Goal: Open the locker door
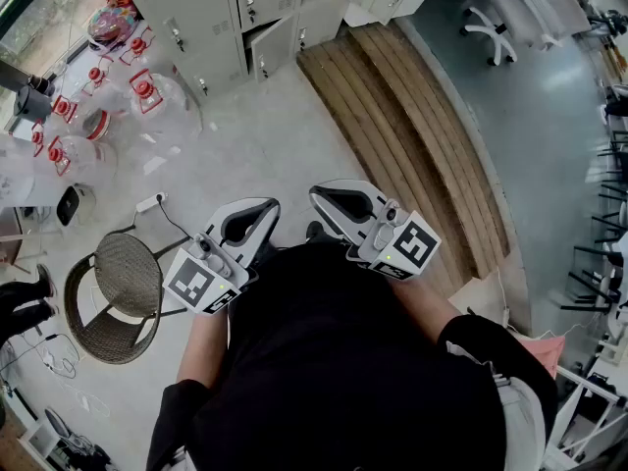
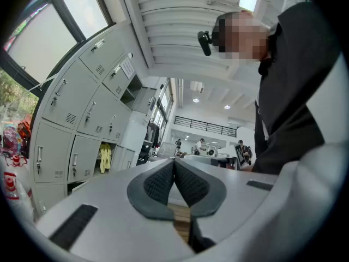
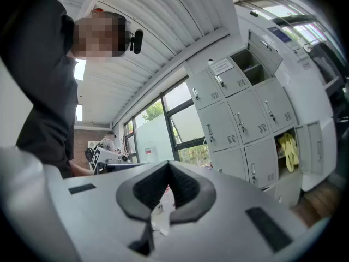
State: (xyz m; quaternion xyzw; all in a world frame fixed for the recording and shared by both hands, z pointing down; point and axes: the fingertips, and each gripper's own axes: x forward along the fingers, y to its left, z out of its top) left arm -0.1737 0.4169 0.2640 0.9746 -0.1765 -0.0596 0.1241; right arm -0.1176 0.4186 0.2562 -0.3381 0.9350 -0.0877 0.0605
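A pale concrete floor (image 1: 265, 155) runs up to a bank of grey lockers (image 1: 211, 13) at the far side of the room, under a ribbed white ceiling and beside tall windows (image 3: 177, 121). The left gripper (image 1: 260, 212) and right gripper (image 1: 326, 200) are held side by side just in front of the person's black shirt (image 1: 334, 371). They are near each other but not touching, forearms bent in close to the body, and both noses point toward the lockers and tilt upward. In the left gripper view the dark ribbed pads (image 2: 188, 182) meet at their tips with nothing between them. The right gripper's pads (image 3: 182, 184) are likewise together and empty. Both grippers are well apart from the lockers, with bare floor between. Most locker doors (image 3: 229, 125) are closed, each with a small handle and vent slots. One low door (image 1: 273, 45) hangs ajar, a compartment holding something yellow (image 3: 287, 149) stands open, and two upper compartments (image 3: 248, 64) are open too. To the right of the lockers a band of wooden planks (image 1: 412, 135) slants across the floor, with an office chair (image 1: 496, 23) beyond it. To their left stand clear jugs (image 1: 152, 96) with red caps. A wicker chair (image 1: 123, 283) stands well back from the lockers, on the person's left.
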